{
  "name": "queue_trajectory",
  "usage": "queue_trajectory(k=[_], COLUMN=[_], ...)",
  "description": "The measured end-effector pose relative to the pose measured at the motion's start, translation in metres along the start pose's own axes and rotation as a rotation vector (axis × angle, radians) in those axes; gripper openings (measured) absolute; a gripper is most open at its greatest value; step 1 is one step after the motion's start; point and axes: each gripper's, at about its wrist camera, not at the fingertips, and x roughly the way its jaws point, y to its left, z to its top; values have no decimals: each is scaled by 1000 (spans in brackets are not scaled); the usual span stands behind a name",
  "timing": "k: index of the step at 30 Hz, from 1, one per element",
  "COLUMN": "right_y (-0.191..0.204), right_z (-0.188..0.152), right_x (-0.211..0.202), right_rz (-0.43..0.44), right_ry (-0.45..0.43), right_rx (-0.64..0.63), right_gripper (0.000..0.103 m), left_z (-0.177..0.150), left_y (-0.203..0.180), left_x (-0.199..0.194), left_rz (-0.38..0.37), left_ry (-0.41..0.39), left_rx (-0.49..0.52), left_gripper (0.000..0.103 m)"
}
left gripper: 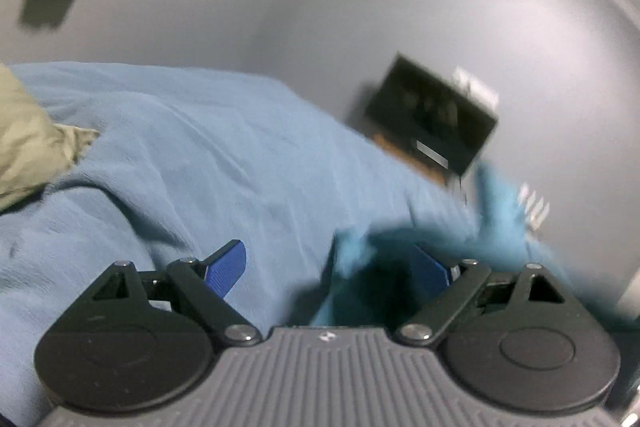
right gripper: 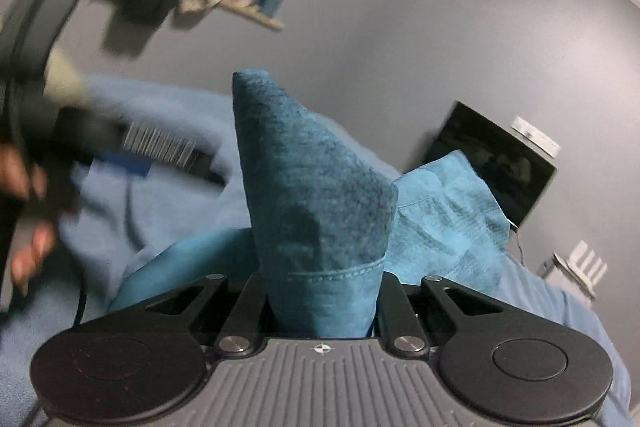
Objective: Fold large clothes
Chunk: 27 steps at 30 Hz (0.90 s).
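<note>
Right wrist view: right gripper pinches teal garment hem at centre; left gripper jaws spread, empty; folding barely begun.

teal garment, pale blue bedspread, grey wall, blue pads on black grippers.

My right gripper: garment between fingers, over bed; left gripper to its left; TV behind-right.
</note>
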Motion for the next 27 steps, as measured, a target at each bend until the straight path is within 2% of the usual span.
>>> queue_trajectory(k=[2,5,9,11,13,15,17,20,22,24,27], right_y=[30,63,86,83,70,35,21,-23,-50,-73,-101], right_z=[3,-2,-7,-6,-4,-18,-28,-45,-57,-67,-81], right_x=[9,21,40,36,20,-11,-38,-62,-78,-82,-70], right_rz=[21,51,111,162,257,342,382,427,401,339,252], right_ry=[22,67,154,154,137,112,104,75,56,61,94], right_rx=[-62,-119,-84,-14,72,137,178,280,348,413,467], right_gripper=[13,14,32,42,62,65,64,64,65,65,64], left_z=[8,8,0,-4,-6,-4,-3,6,10,7,-13], left_y=[12,23,26,27,29,33,30,20,1,-15,-29], left_x=[0,3,18,27,33,38,37,28,21,25,49], left_rz=[-29,-55,-72,-83,-86,-91,-107,-178,-248,-288,-288], left_ry=[-5,33,127,172,199,210,210,131,104,135,297], left_rx=[-54,-76,-77,-81,-81,-79,-73,-16,54,109,151], left_gripper=[87,80,74,71,69,67,60,59,59,59,59])
